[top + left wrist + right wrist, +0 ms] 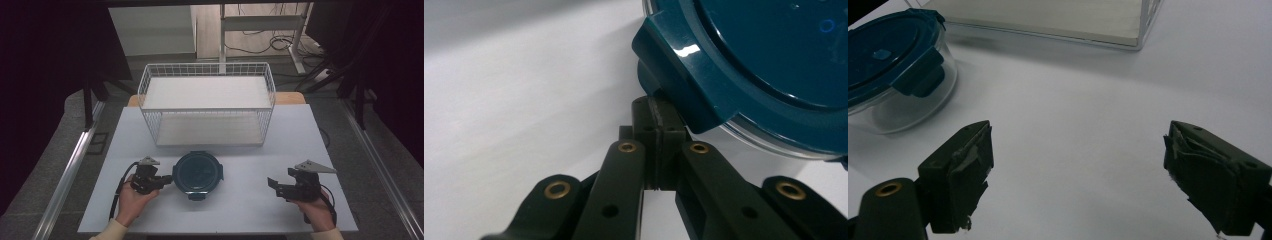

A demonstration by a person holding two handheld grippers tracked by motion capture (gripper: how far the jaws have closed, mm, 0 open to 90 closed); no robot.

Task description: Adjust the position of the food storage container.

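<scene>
Left gripper (656, 150) jaws closed, empty, tips touching container (197, 174) latch tab, mid-table before basket (207, 102). Right gripper (1078, 180) wide open, empty. Container likely rigid, slick, breakable; grip a tab.

High view is looking forward and down over the table (240, 200). Left gripper view is sitting close against the container (774, 65); right gripper view is facing it across bare table.
</scene>
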